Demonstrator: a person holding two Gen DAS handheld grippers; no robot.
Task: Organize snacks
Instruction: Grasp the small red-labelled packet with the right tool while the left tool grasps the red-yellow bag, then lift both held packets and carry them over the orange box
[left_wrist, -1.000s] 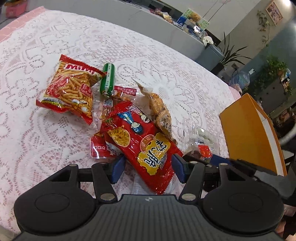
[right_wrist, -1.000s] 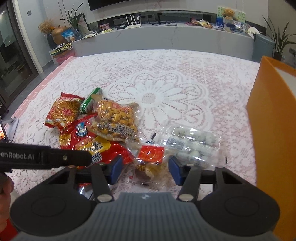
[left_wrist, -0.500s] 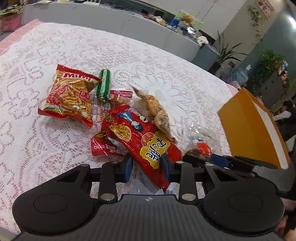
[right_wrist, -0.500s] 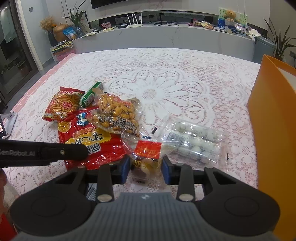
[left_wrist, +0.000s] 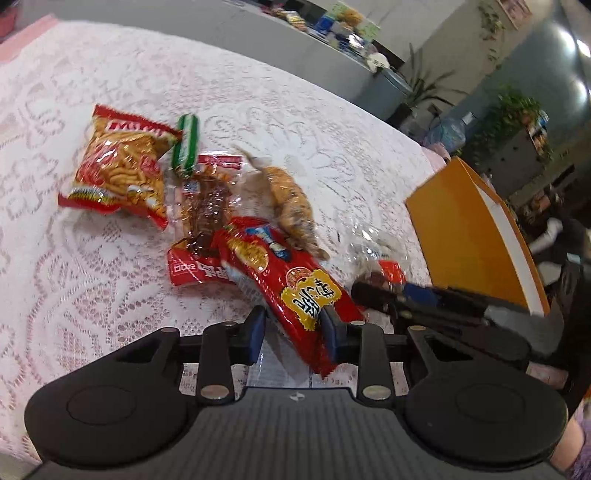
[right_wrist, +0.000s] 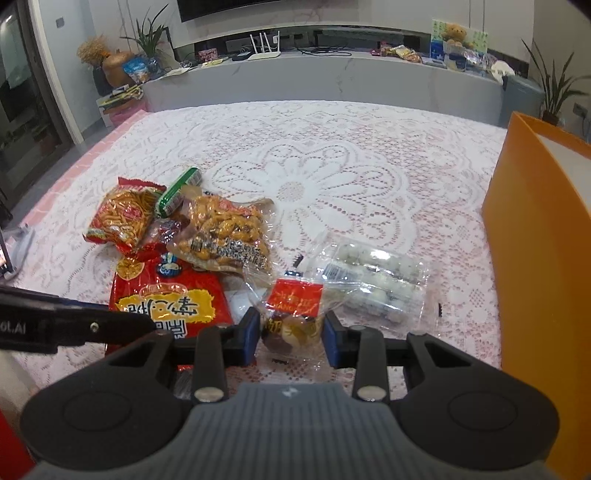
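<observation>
Snacks lie in a heap on a white lace tablecloth (right_wrist: 332, 155). My left gripper (left_wrist: 293, 332) is shut on the near end of a long red snack bag (left_wrist: 288, 280) with a yellow label, its blue pads pressing both sides. The same red snack bag (right_wrist: 166, 295) lies left of my right gripper (right_wrist: 291, 332), which is shut on a small clear packet (right_wrist: 295, 314) with a red label and brown and yellow sweets inside. In the left wrist view the right gripper (left_wrist: 406, 295) shows as a black arm at the right.
Nearby lie an orange stick-snack bag (left_wrist: 118, 166), a green roll (left_wrist: 186, 144), a clear bag of peanuts (right_wrist: 225, 232), a dark meat pack (left_wrist: 207, 206) and a clear pack of white balls (right_wrist: 369, 273). A tall orange box (right_wrist: 543, 240) stands on the right.
Both grippers went from wide open to shut: the left on the red bag's end, the right on the small clear packet. The red bag's near end has lifted a little.
</observation>
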